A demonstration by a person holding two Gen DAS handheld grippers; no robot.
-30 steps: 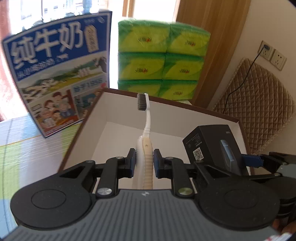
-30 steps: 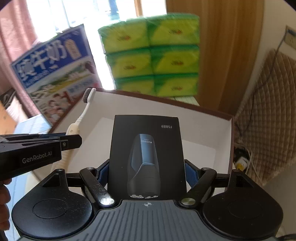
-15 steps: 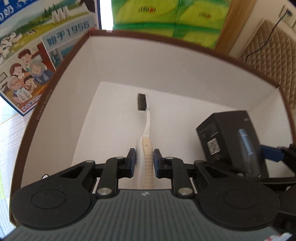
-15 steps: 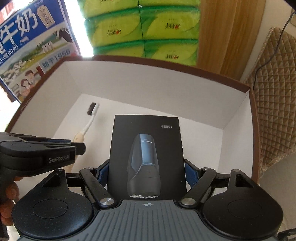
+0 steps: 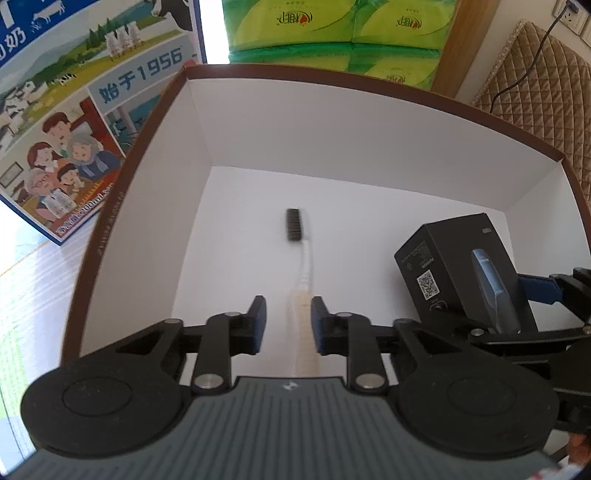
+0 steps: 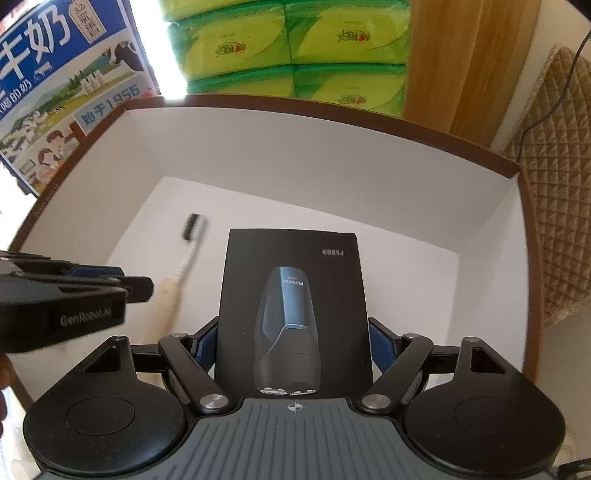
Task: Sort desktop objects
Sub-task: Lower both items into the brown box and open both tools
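Observation:
A white toothbrush [image 5: 303, 273] with dark bristles and a tan grip shows blurred inside the brown-rimmed white box [image 5: 332, 122], free between the parted fingers of my left gripper [image 5: 288, 317], which is open. In the right wrist view the same toothbrush [image 6: 184, 258] lies slanted left of the shaver carton. My right gripper [image 6: 293, 339] is shut on the black shaver carton [image 6: 291, 306], held over the box [image 6: 332, 155]. The carton [image 5: 458, 266] also appears at the right in the left wrist view. My left gripper [image 6: 122, 284] enters from the left edge of the right wrist view.
A blue milk carton box [image 5: 74, 110] stands left of the white box. Green tissue packs [image 5: 332, 26] are stacked behind it. A wooden panel [image 6: 461, 66] and a quilted tan cushion [image 6: 554, 184] with a cable are at the right.
My left gripper has opened and let go of the toothbrush, which now drops blurred into the box. Both grippers have come lower over the box. The right still holds the shaver carton.

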